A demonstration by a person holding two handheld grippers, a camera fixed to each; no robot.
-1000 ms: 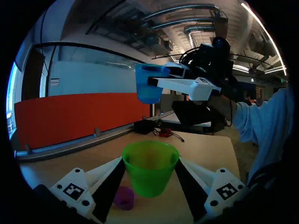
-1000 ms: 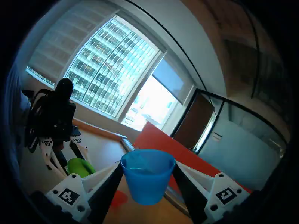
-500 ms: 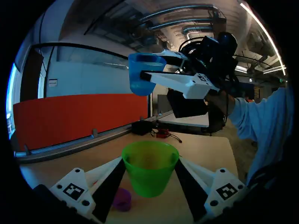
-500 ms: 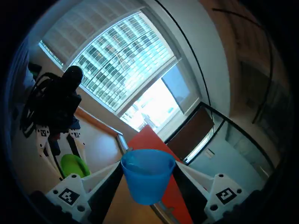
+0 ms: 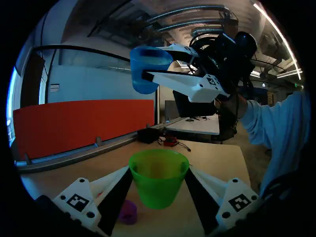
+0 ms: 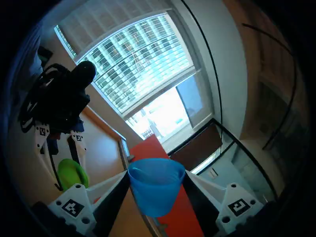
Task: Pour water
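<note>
Right gripper (image 5: 152,61) clamps the blue cup (image 5: 142,81); over the last second it has risen and tipped further (no stream visible yet). Left gripper (image 5: 158,170) grips the green cup (image 5: 158,187) low by the surface (image 5: 215,156), below the blue one, unmoved. Pour looks about to start.

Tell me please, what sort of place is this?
Most likely an open-plan office or lab workspace: exposed ducts run along the ceiling, an orange partition borders a wooden desk, and there is a large window with blinds.
</note>
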